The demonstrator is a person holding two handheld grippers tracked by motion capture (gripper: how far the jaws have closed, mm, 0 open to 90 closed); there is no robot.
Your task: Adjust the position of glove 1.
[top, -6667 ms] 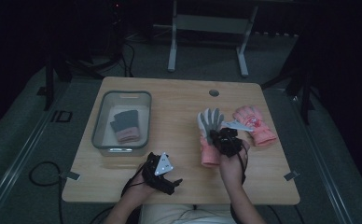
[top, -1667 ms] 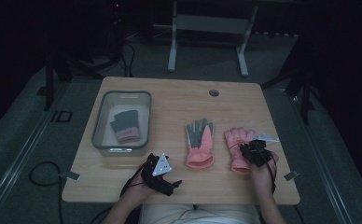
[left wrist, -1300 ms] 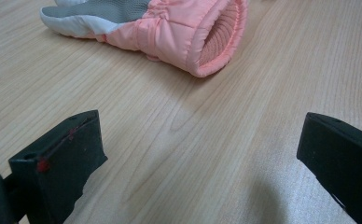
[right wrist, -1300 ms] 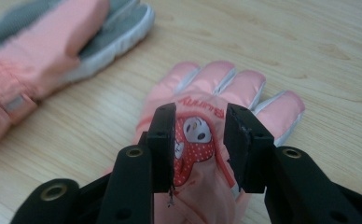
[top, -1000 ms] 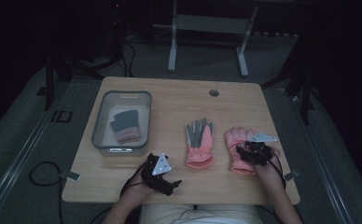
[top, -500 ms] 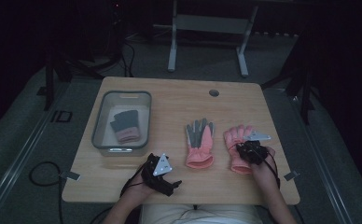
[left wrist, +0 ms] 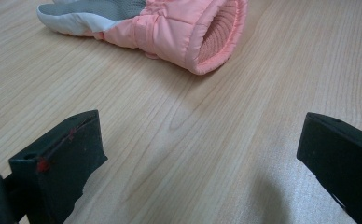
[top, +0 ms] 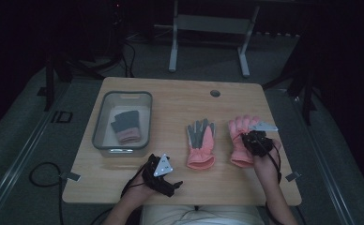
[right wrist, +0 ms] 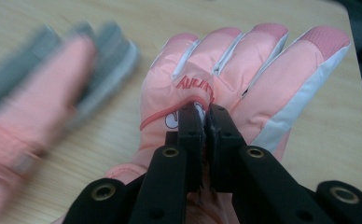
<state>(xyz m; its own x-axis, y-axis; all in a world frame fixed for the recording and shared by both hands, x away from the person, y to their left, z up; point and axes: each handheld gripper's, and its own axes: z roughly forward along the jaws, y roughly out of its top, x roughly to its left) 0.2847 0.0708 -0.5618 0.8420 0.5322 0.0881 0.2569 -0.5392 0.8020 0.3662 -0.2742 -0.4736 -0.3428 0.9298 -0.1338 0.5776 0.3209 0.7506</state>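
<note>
Right hand-held gripper (right wrist: 206, 114) just closed | pinching pink glove (right wrist: 244, 79) fabric

Dim room; wooden table (top: 180, 101) on grey carpet floor (top: 30, 140); metal stand (top: 208, 28) behind.

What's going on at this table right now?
A person works two handheld grippers over a wooden table. The right gripper has just closed and pinches the back fabric of the pink glove at the right. The left gripper rests near the front edge, jaws wide open and empty. A second pink glove lies palm up in the middle, and a clear bin at the left holds a dark and pink item.
</note>
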